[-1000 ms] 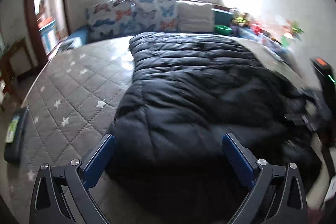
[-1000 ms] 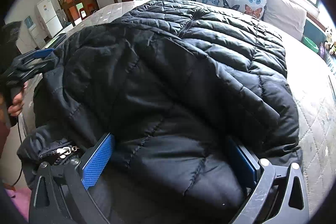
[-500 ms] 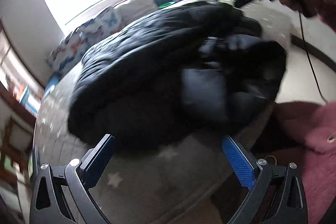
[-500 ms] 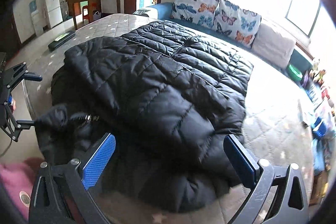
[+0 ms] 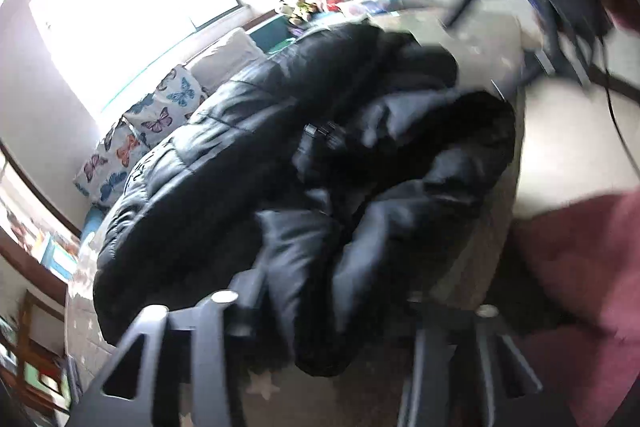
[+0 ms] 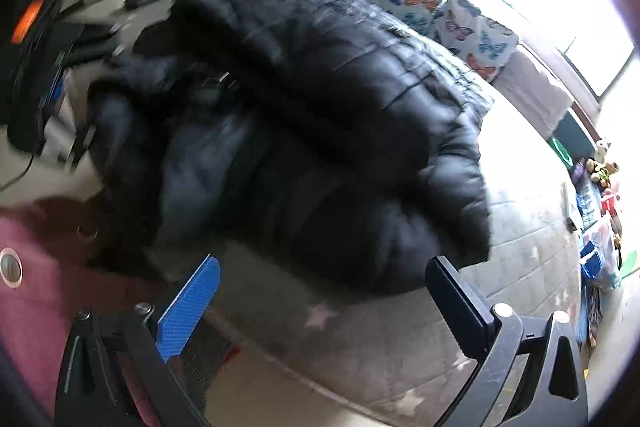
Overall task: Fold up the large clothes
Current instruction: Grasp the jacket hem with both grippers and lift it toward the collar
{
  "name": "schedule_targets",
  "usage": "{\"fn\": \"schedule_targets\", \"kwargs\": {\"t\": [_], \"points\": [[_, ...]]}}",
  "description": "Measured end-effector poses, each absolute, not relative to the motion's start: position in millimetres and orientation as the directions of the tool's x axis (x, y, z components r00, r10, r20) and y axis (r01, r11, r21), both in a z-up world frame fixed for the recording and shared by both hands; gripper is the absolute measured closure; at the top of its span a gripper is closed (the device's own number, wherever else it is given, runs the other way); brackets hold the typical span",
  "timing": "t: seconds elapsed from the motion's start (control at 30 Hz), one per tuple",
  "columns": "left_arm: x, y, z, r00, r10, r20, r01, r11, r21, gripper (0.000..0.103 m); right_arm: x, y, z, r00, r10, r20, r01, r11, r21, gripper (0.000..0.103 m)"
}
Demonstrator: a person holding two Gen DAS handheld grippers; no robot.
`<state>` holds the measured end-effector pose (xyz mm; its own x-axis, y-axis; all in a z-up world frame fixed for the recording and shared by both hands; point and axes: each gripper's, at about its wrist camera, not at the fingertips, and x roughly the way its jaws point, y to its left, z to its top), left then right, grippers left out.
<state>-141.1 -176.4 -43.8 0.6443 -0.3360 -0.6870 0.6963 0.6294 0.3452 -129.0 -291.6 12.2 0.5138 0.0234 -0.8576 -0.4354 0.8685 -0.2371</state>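
Bed [image 6: 400, 339] carries the black puffer jacket [image 6: 320, 131], bunched in a heap at the bed's near edge, butterfly pillows [image 6: 440, 15] along the far edge. My left gripper [image 5: 320, 311] is closing, jacket fabric between its jaws. Right gripper [image 6: 324, 291] spread wide, holding nothing, over the near edge.

Glossy black quilted jacket [image 6: 328, 131] heaped on a grey mattress [image 6: 520, 211] dotted with pale stars. Far side, white pillows [image 6: 440, 15] printed with blue, orange and purple butterflies, a plain cream cushion [image 5: 228, 57] beside them. Near left, a fuzzy maroon sleeve [image 6: 28, 291]. The right gripper [image 6: 324, 303] shows one bright blue textured pad; its frame is black.
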Motion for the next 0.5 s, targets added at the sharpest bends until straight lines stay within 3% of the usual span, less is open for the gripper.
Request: {"fn": "schedule_targets", "kwargs": {"t": [0.3, 0.37, 0.43, 0.5], "points": [[-106, -162, 4, 0.586, -0.419, -0.693, 0.698, 0.696, 0.170, 0.072, -122, -241, 15, 0.568, 0.156, -0.808, -0.554, 0.799, -0.234, 0.001], [-107, -164, 8, 0.574, -0.428, -0.698, 0.699, 0.700, 0.145, 0.072, -106, -233, 17, 0.576, 0.161, -0.801, -0.539, 0.812, -0.224, 0.014], [-107, -162, 8, 0.558, -0.432, -0.708, 0.700, 0.704, 0.123, 0.070, -87, -230, 13, 0.550, 0.150, -0.822, -0.519, 0.832, -0.196, 0.055], [-108, -158, 3, 0.550, -0.418, -0.723, 0.693, 0.712, 0.116, 0.064, -73, -234, 13, 0.518, 0.176, -0.837, -0.503, 0.854, -0.132, 0.066]]}}
